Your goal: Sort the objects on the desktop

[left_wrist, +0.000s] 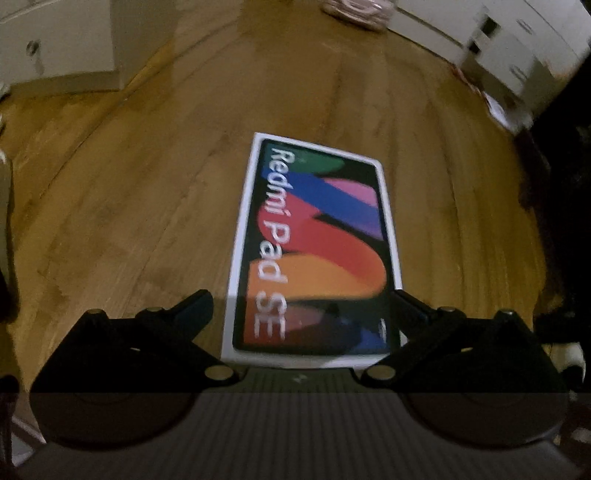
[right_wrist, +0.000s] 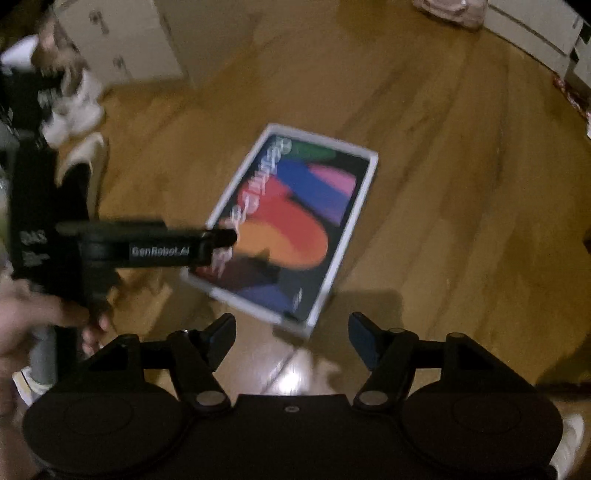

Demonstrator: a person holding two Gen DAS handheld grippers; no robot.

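A white Redmi Pad SE box (left_wrist: 314, 240) with a colourful printed lid lies flat on the wooden surface. My left gripper (left_wrist: 301, 306) is open, its two black fingers spread on either side of the box's near end, just above it. In the right wrist view the box (right_wrist: 295, 221) lies ahead, and the left gripper (right_wrist: 221, 240) reaches in from the left over the box's left edge. My right gripper (right_wrist: 291, 332) is open and empty, hovering just short of the box's near corner.
White cabinets (left_wrist: 62, 40) stand at the back left and white drawers (left_wrist: 517, 55) at the back right. A pinkish bundle (left_wrist: 354, 11) lies at the far edge. White shoes (right_wrist: 74, 114) lie at the left. Both views are motion-blurred.
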